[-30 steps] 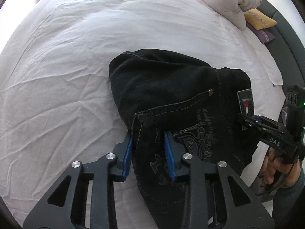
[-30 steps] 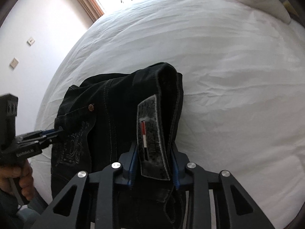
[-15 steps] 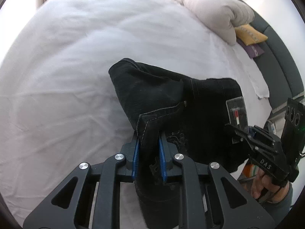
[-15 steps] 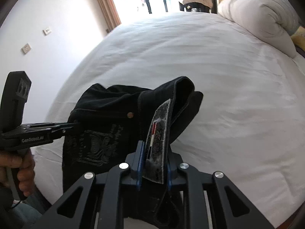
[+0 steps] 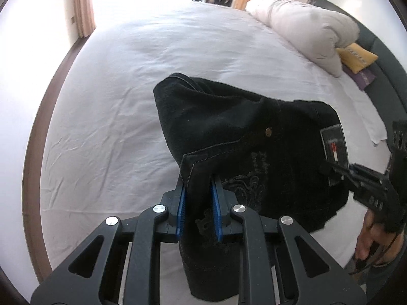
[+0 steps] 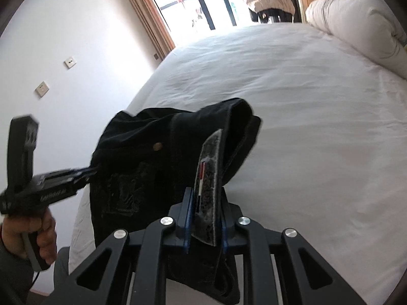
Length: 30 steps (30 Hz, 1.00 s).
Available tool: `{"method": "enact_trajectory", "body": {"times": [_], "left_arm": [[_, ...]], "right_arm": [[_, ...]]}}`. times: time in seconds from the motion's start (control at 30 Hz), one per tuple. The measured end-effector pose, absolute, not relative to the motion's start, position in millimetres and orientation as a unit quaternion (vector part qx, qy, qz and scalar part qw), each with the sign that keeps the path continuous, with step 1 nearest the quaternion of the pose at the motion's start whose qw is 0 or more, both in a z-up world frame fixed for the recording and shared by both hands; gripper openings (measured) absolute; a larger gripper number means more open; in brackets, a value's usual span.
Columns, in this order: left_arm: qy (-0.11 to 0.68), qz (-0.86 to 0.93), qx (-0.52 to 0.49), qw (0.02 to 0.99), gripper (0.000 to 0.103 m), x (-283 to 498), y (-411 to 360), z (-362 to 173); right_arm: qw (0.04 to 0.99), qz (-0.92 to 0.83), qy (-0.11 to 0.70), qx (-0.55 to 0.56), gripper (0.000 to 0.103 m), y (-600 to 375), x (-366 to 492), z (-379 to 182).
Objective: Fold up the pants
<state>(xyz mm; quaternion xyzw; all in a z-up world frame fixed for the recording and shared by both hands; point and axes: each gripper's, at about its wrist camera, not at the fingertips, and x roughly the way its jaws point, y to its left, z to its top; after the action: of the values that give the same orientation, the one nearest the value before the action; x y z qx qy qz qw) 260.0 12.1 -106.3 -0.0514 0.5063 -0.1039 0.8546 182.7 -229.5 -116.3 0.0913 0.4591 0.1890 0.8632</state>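
Folded black jeans [image 5: 236, 132] hang between both grippers above the white bed [image 5: 114, 96]. My left gripper [image 5: 199, 198] is shut on the jeans' left edge by the embroidered back pocket. My right gripper [image 6: 203, 213] is shut on the waistband at the grey brand patch [image 6: 207, 178]. The jeans [image 6: 142, 152] sag in a bundle between them. The right gripper shows at the right edge of the left wrist view [image 5: 340, 175]. The left gripper shows at the left of the right wrist view [image 6: 89, 171].
A rolled white duvet [image 5: 305, 25] lies at the head of the bed, with a yellow cushion [image 5: 356, 56] and a purple one [image 5: 365, 77] beside it. A dark headboard [image 5: 389, 86] runs along the right. A window [image 6: 203, 0] is beyond the bed's far end.
Both grippers closed on the jeans and lifted them off the bed. The cameras tilted up, so the window and far wall now show.
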Motion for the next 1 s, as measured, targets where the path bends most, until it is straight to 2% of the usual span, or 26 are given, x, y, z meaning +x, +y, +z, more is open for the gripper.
{"method": "enact_trajectory", "body": {"times": [0.13,0.2,0.27,0.3,0.37,0.43,0.5,0.6,0.7,0.73,0.77,0.9,1.0], "left_arm": [[0.516,-0.091,-0.047,0.850,0.017,272.6,25.0,-141.6],[0.522,-0.084,-0.042,0.848,0.022,281.0,28.3,-158.5],[0.521,-0.082,-0.048,0.848,0.025,281.7,32.1,-163.6],[0.518,-0.085,-0.052,0.850,0.027,279.7,31.5,-164.3],[0.511,-0.088,-0.059,0.853,0.034,277.8,34.9,-165.2],[0.506,-0.079,-0.073,0.856,0.050,272.3,39.4,-165.7],[0.493,-0.063,-0.093,0.863,0.051,263.0,52.7,-157.4],[0.453,-0.031,-0.072,0.888,0.055,232.9,62.0,-130.0],[0.361,0.013,-0.019,0.932,0.078,175.1,58.6,-81.3],[0.339,0.025,-0.007,0.941,0.094,157.2,55.7,-67.7],[0.313,0.037,0.009,0.949,0.103,135.5,50.5,-51.4],[0.228,0.043,0.040,0.972,0.103,62.0,28.0,2.9],[0.179,0.043,0.064,0.981,0.103,17.2,9.9,40.4]], "right_arm": [[0.847,0.179,0.490,0.102,0.020,-226.3,209.7,-156.5],[0.839,0.167,0.505,0.119,0.035,-232.3,216.4,-178.4],[0.837,0.154,0.508,0.135,0.042,-239.2,214.6,-188.1],[0.838,0.150,0.506,0.139,0.053,-242.1,211.6,-190.8],[0.836,0.138,0.511,0.143,0.066,-248.8,206.5,-196.1],[0.833,0.137,0.513,0.154,0.067,-252.9,200.0,-195.8],[0.832,0.130,0.516,0.158,0.068,-260.3,191.6,-190.7],[0.854,0.112,0.487,0.146,0.068,-268.7,165.5,-165.7],[0.885,0.099,0.438,0.119,0.074,-267.6,138.5,-129.0],[0.899,0.096,0.415,0.104,0.077,-263.6,126.3,-114.0],[0.914,0.095,0.386,0.086,0.084,-258.4,112.0,-97.0],[0.954,0.086,0.282,0.049,0.102,-236.0,64.4,-35.3],[0.970,0.087,0.223,0.047,0.103,-222.9,26.8,4.1]]}}
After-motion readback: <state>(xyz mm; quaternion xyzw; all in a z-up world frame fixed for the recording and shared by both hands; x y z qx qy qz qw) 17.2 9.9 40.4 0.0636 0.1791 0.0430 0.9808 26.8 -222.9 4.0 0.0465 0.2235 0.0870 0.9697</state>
